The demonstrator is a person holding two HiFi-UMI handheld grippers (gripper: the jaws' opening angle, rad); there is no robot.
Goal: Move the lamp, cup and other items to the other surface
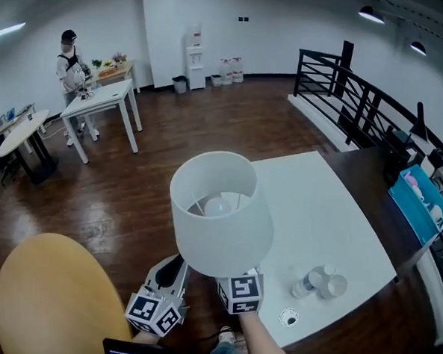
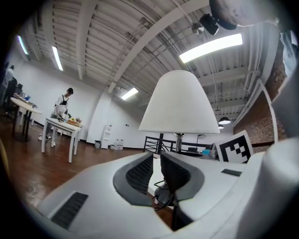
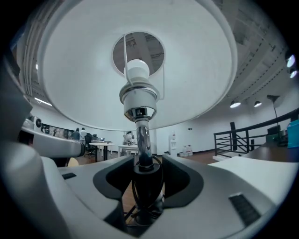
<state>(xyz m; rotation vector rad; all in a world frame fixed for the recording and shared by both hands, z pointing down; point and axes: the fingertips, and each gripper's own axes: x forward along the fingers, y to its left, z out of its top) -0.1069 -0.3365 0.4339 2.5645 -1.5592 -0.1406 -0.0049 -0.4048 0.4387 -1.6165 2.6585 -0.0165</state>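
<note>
The lamp [image 1: 219,217] has a white shade, a bulb and a chrome stem, and hangs above the floor by the near-left corner of the white table [image 1: 317,208]. In the right gripper view my right gripper [image 3: 147,182] is shut on the lamp's dark lower stem [image 3: 145,173], where a black cord is wound. My left gripper [image 1: 172,270] sits just left of it under the shade. Its jaws are nearly together with only a slim slit, and cord loops [image 2: 164,198] show low in that slit. A clear cup [image 1: 334,286] and a lying bottle [image 1: 305,284] rest on the table.
A small round object [image 1: 288,317] lies at the table's near edge. A yellow round surface [image 1: 49,297] is at lower left. A dark desk [image 1: 371,174] with a blue box [image 1: 422,200] and a black railing [image 1: 339,82] stand right. A person [image 1: 67,66] works at a far white table [image 1: 99,105].
</note>
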